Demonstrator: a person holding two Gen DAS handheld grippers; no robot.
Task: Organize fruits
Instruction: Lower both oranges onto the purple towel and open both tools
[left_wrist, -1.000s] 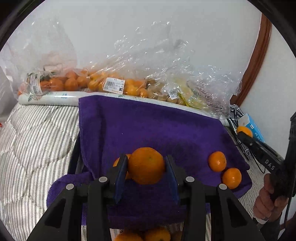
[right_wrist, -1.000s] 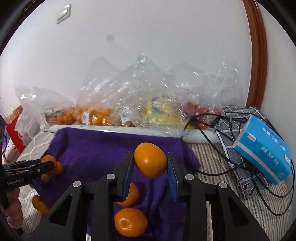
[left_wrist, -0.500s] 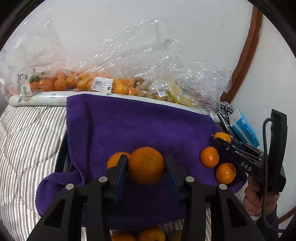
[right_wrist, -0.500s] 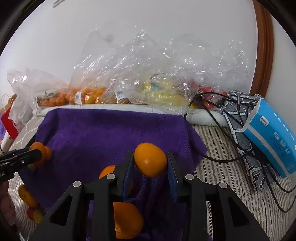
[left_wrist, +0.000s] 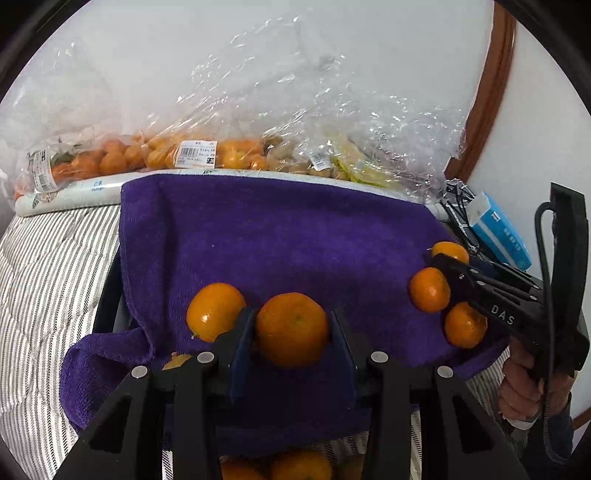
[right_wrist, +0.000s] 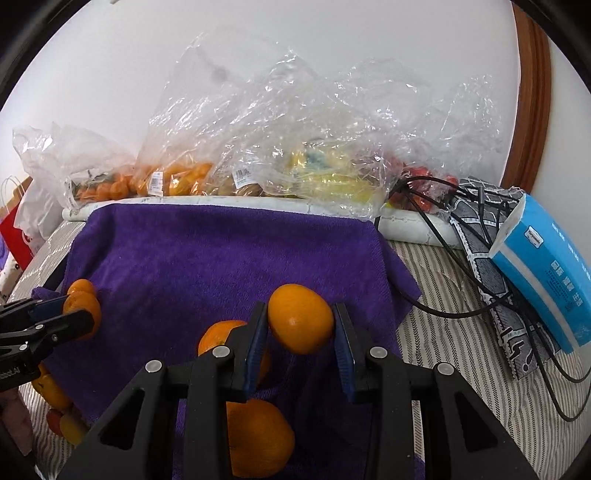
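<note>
Left gripper (left_wrist: 291, 334) jaws clamped on a mandarin (left_wrist: 291, 328), right gripper (right_wrist: 300, 319) jaws narrowly gripping another orange (right_wrist: 300, 317)

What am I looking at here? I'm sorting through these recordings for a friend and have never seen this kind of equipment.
There is no robot. A person holds a hand-held two-finger clamp in each hand, and each one carries a wide-angle camera looking forward along its fingers. One picture comes from the left tool, the other from the right tool; the black arms at the bottom of each picture are the tool itself.

Each tool is clamped on a mandarin: the left mandarin and the right mandarin. In the left picture you can see the person's other hand at the right edge.

Below lies a purple towel spread over striped bedding, with several loose mandarins on it. Against the wall are clear bags of fruit, and to the right a blue tissue pack and black cables.
</note>
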